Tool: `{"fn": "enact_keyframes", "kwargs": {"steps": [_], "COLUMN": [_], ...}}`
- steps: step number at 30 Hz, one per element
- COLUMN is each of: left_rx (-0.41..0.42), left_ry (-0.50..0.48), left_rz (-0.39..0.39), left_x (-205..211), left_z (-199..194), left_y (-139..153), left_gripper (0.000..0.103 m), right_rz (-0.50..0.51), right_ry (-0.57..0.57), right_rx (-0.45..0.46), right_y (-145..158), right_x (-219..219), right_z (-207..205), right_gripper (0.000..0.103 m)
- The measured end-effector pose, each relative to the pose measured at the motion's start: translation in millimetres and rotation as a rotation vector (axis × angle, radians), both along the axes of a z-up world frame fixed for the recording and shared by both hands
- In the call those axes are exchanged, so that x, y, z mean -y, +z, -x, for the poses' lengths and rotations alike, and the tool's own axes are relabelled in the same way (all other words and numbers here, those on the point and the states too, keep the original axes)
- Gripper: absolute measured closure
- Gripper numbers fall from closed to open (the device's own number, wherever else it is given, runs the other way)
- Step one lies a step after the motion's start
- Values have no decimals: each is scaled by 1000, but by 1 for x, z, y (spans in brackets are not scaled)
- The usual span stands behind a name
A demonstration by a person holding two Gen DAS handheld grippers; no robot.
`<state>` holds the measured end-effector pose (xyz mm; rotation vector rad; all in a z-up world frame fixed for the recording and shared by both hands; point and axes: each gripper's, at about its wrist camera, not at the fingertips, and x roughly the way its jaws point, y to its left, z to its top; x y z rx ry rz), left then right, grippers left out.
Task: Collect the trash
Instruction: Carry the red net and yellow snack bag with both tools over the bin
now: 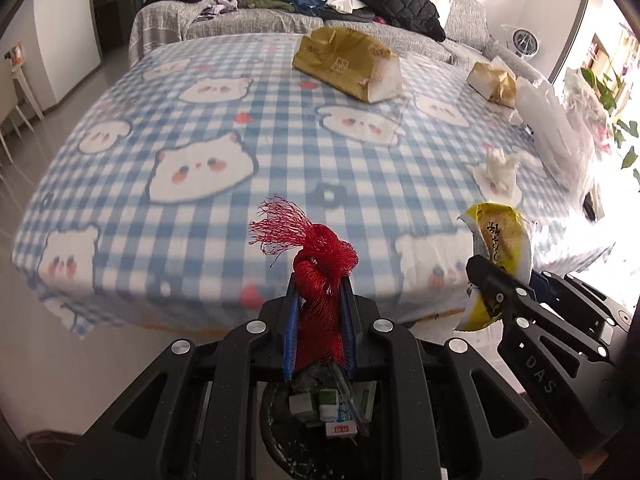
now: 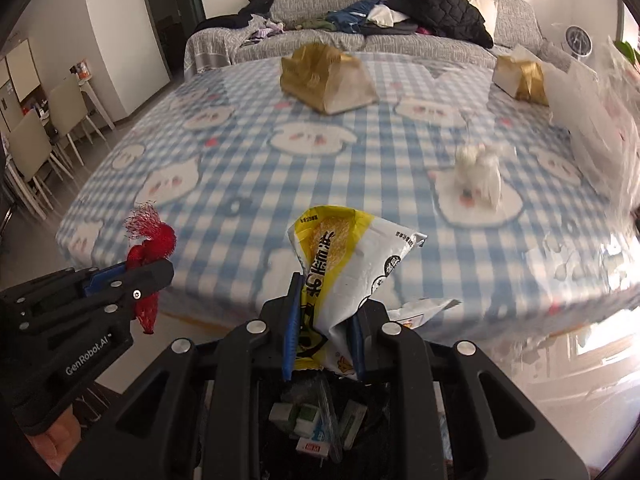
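In the left wrist view, the left tool (image 1: 319,280) is pinching a knotted red mesh net (image 1: 316,264) at the lower centre of the frame, its frayed end sticking up over the blue checked table cover (image 1: 200,120). At the lower right of that frame the right tool (image 1: 486,276) is showing from the side, clamping a yellow and white snack wrapper (image 1: 500,240). Below the left tool's fingers, a dark bin (image 1: 280,432) holding small cartons is sitting at the bottom centre.

The right wrist view is showing the wrapper (image 2: 340,264) head-on, squeezed between the right tool's (image 2: 326,300) blue pads, with printed writing that the other view barely shows. The left tool (image 2: 148,276) with the net (image 2: 150,248) is appearing at the left edge, and pale dining chairs (image 2: 60,120) are standing at the far left, largely outside the other frame.

Both views are showing a golden paper bag (image 1: 348,62) at the upper centre, a smaller one (image 1: 494,80) at the upper right, a crumpled white tissue (image 1: 500,168) at the right, and a clothes-strewn grey sofa (image 1: 280,12) behind.
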<state>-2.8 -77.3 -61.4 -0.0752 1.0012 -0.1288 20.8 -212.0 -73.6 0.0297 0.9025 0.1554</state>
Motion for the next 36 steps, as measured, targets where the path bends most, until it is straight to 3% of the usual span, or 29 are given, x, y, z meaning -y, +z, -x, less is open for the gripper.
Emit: {"fn": "enact_keyframes", "kwargs": {"steps": [12, 21, 28, 36], "left_rx": [-58, -102, -145, -125], "left_ry": [28, 54, 98, 74], "left_rz": [-11, -37, 8, -20], "left_x": [-6, 1, 3, 25], "left_z": [40, 62, 81, 87], "left_y": [-39, -75, -111, -143], "left_gripper": [86, 86, 86, 86], "right_rz": [28, 70, 54, 76], "right_ry": [-11, 9, -3, 10], "right_rx": [-38, -90, -133, -157], "right_y": [-28, -78, -116, -148], "right_x": [8, 10, 17, 20], "right_z": [35, 57, 71, 81], "right_gripper": [83, 83, 83, 83]}}
